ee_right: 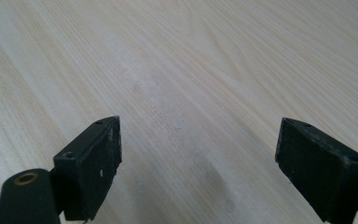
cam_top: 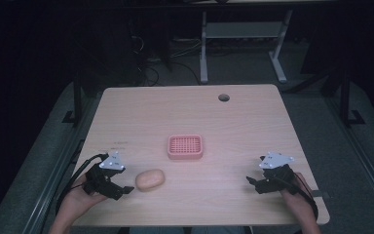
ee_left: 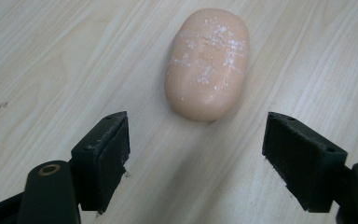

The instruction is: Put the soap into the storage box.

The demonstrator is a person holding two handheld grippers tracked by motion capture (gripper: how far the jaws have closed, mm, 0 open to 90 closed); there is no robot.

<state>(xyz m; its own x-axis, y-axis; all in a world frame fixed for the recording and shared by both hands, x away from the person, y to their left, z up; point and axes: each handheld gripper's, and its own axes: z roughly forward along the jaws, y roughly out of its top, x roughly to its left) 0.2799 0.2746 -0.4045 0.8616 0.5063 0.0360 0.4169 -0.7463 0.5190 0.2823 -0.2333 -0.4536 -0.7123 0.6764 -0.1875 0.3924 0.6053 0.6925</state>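
My fingers are spread wide on both grippers. From above, my left gripper [cam_top: 121,190] sits lower left beside the soap [cam_top: 150,179]; the pink dish [cam_top: 185,146] lies centre. Along my left jaws, soap sits upper centre, untouched; it looks slick and may squirt out. My right jaws frame bare table [ee_right: 191,70].

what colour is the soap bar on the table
Pale peach-orange, with white scuff marks on top; the soap bar shows best in the left gripper view.

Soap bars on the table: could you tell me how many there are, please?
1. The peach soap bar lies near the table's front left, just ahead of the open left gripper and in front of the pink soap dish.
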